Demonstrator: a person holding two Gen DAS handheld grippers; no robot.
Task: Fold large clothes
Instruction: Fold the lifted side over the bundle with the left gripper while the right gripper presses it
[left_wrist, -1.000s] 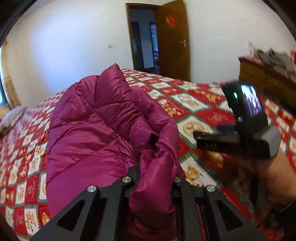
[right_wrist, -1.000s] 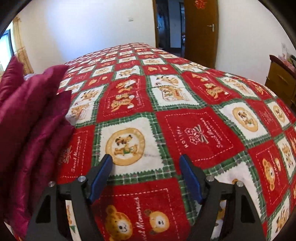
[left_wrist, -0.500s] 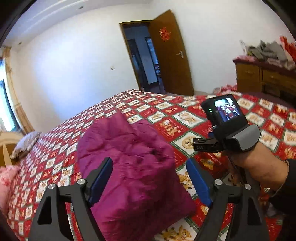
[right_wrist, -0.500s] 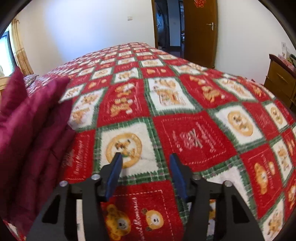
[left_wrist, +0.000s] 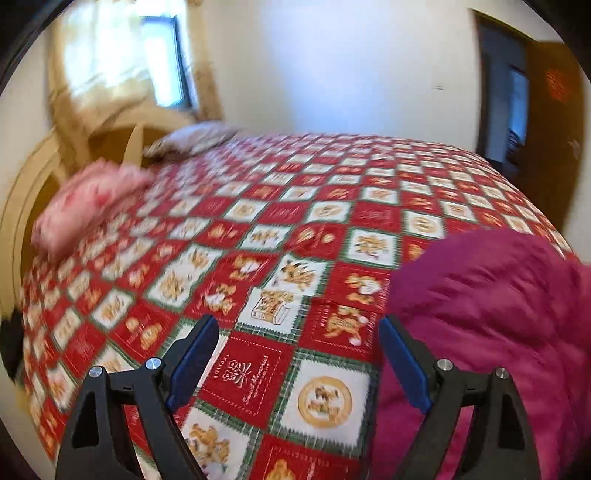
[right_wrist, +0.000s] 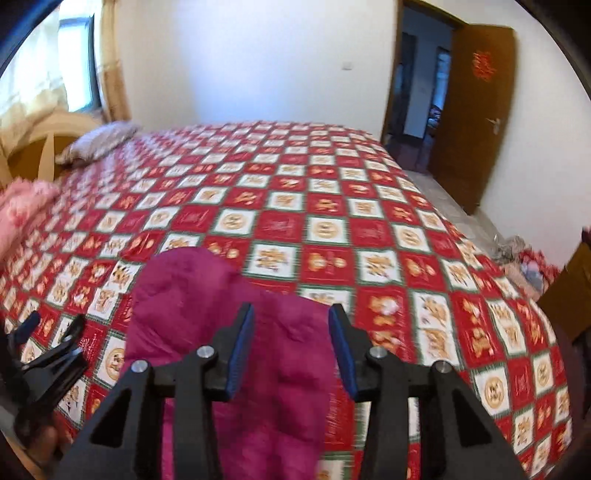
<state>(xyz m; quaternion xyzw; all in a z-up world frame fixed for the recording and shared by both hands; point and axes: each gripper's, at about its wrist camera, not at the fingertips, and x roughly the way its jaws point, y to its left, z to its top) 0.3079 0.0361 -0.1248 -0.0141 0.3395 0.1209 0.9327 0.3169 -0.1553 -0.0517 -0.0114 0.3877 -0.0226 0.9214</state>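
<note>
Both claws hang empty over the bed (right_wrist: 369, 206), left claw (left_wrist: 295, 365) just opened wide beside the magenta jacket (right_wrist: 207, 317), right claw (right_wrist: 291, 347) half-closing above it.

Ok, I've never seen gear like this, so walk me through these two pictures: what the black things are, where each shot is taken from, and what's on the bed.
No robot here: a person carries a pair of hand-held tongs in each hand, each with a camera looking forward along its two fingers. One picture looks out over the left tongs, the other over the right tongs. Below them lies a bed covered by a red, white and green patchwork bedspread, with a folded magenta puffy jacket on it and pillows near the headboard. The left tongs have just been opening and the right closing; neither holds anything. The left tongs also show at the edge of the right view.
</note>
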